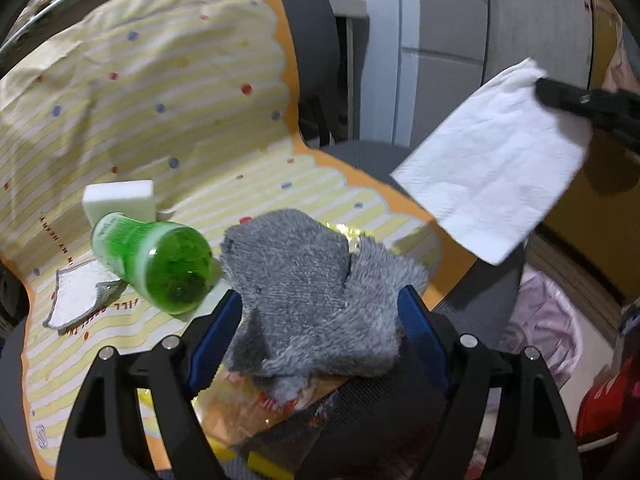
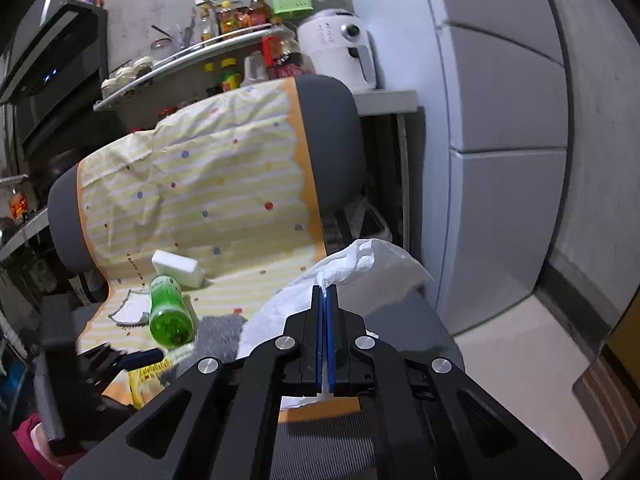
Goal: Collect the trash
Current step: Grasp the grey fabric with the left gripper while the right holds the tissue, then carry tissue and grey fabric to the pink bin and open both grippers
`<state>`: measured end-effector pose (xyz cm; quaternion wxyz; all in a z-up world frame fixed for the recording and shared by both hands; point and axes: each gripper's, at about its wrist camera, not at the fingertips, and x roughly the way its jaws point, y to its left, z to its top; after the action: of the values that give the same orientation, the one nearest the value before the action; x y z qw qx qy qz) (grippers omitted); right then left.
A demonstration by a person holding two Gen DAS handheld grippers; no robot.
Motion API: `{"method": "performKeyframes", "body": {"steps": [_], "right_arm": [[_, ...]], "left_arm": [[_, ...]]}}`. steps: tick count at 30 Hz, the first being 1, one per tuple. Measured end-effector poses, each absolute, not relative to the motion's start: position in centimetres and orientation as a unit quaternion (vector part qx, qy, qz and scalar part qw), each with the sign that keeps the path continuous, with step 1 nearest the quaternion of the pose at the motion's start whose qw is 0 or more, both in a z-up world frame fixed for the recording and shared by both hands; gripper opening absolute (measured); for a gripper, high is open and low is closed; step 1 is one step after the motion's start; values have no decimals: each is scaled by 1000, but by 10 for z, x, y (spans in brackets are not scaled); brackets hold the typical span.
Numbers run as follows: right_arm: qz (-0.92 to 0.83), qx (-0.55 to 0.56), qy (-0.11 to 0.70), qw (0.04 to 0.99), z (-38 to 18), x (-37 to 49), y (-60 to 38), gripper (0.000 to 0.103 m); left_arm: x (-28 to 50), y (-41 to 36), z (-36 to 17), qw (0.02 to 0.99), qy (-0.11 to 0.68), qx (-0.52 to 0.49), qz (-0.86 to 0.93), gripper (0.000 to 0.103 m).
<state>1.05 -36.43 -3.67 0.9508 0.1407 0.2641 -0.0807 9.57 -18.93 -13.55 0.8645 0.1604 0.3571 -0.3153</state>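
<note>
My right gripper [image 2: 325,292] is shut on a white paper napkin [image 2: 360,268] and holds it in the air above the seat's right side. The left wrist view shows that napkin [image 1: 492,168] hanging from the right gripper [image 1: 560,98]. My left gripper [image 1: 320,308] stands open low over the seat, its blue pads [image 1: 224,320] on either side of a grey fuzzy cloth [image 1: 312,288]. The cloth lies on crinkled yellow wrappers [image 1: 240,404]. Left of it lie a green plastic bottle [image 1: 160,260] on its side, a white foam block [image 1: 120,200] and a torn white packet [image 1: 76,296].
The things rest on an office chair [image 2: 332,140] draped with a yellow striped cover [image 2: 200,200]. A bin lined with a pale pink bag [image 1: 548,320] stands on the floor to the right. A tall white cabinet [image 2: 508,160] and a shelf of bottles [image 2: 224,44] are behind.
</note>
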Motion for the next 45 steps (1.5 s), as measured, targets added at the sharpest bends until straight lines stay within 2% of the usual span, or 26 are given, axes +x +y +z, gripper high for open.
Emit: {"method": "performKeyframes", "body": {"steps": [2,4,6,8,9,14,19,23,31,39,45], "right_arm": [[-81,149,266,949,-42,7,-369,2],[-80,156,266,948,-45,6,-372,2],[-80,159,262,949,-46,4,-375,2],[-82,160,257,950,-46,5,-377,2],[-83,161,255,950,-45,4,-378,2],[-101,153,232,955,-35,-4,-382,2],[-119,151,208,959,-15,-26,-389,2],[-138,149,205,957,-8,-49,-392,2],[-221,140,238,935,-28,-121,-407,2],[-295,165,287,896,-81,-185,-437,2],[-315,177,321,875,-120,-197,-452,2]], "left_arm": [[102,-191,-141,861,365,169,-312,78],[107,-189,-144,858,371,161,-318,69],[113,-188,-143,855,374,153,-325,34],[117,-188,-141,854,374,140,-334,13],[118,-188,-138,856,369,133,-337,10],[110,-180,-92,881,306,85,-350,8],[95,-158,-21,903,227,22,-365,8],[70,-163,1,903,201,18,-379,8],[13,-211,-33,867,207,10,-454,8],[-41,-268,-53,808,213,23,-549,8],[-50,-295,-75,799,233,47,-552,8]]}}
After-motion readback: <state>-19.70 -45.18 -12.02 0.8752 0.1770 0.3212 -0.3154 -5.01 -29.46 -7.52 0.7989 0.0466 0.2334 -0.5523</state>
